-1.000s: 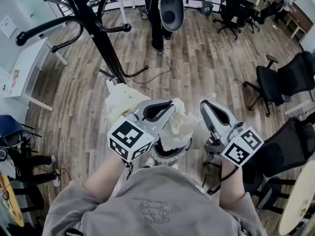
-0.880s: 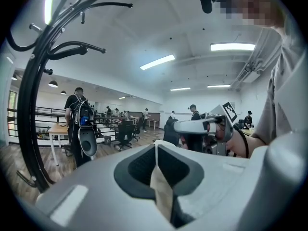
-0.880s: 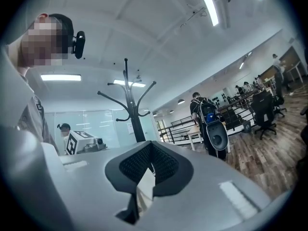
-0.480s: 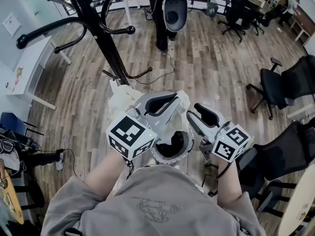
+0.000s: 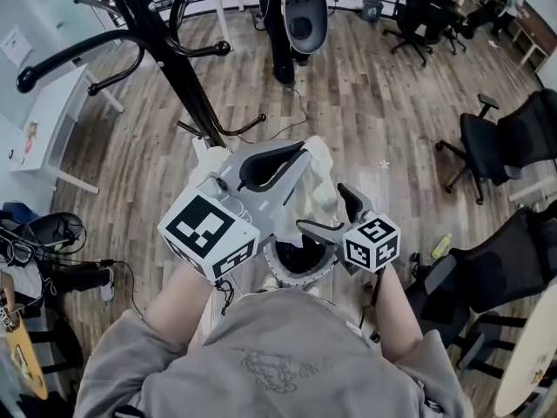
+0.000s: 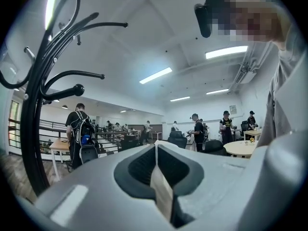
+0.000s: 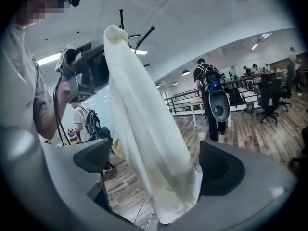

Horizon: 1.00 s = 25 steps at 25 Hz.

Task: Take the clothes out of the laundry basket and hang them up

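Observation:
A cream garment hangs over the round white laundry basket at my feet. My left gripper is shut on the garment's top; in the left gripper view a cream fold is pinched between the closed jaws of the left gripper. My right gripper is open beside the cloth. In the right gripper view the garment hangs down between the spread jaws of the right gripper, close to the right pad. The left gripper shows there at the cloth's top.
A black coat stand with curved hooks rises ahead and to my left, and shows in the left gripper view. Black office chairs stand at the right. A person with a backpack stands further ahead. Wooden floor lies all round.
My left gripper has lifted the garment higher above the basket. My right gripper has swung left, in towards the hanging cloth, which now hangs between its open jaws.

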Each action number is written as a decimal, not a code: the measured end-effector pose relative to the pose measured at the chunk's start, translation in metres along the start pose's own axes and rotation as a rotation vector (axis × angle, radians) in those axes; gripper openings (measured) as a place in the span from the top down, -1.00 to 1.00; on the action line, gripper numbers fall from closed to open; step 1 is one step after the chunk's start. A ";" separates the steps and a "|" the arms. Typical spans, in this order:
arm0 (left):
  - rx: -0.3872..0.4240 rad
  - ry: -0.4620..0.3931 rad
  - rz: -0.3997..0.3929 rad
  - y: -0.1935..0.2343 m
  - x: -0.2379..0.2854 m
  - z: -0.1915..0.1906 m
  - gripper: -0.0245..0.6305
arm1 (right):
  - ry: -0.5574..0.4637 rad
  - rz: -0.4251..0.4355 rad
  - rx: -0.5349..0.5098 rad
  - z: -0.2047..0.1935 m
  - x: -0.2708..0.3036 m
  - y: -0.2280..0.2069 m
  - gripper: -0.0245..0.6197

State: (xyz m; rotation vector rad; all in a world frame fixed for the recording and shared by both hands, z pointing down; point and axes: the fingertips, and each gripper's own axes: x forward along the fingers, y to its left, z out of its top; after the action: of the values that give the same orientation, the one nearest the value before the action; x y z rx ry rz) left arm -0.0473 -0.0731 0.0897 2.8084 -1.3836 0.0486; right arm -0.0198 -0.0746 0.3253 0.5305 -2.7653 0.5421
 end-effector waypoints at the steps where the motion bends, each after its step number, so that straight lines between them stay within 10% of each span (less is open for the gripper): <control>1: 0.000 -0.005 -0.002 0.000 -0.001 0.004 0.88 | 0.015 -0.003 0.006 -0.007 0.005 -0.002 -0.94; 13: 0.027 -0.061 -0.017 -0.003 -0.009 0.034 0.88 | 0.101 -0.022 0.071 -0.071 0.037 -0.007 -0.96; 20: 0.014 -0.042 -0.005 0.005 -0.012 0.024 0.88 | 0.124 -0.118 0.087 -0.077 0.025 -0.025 0.73; 25: -0.034 -0.053 0.051 0.026 -0.025 0.011 0.88 | 0.075 -0.168 0.158 -0.071 0.008 -0.041 0.78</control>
State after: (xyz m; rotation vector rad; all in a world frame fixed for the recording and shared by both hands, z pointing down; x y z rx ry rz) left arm -0.0830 -0.0689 0.0774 2.7658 -1.4528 -0.0485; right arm 0.0028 -0.0833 0.4036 0.7533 -2.5906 0.7282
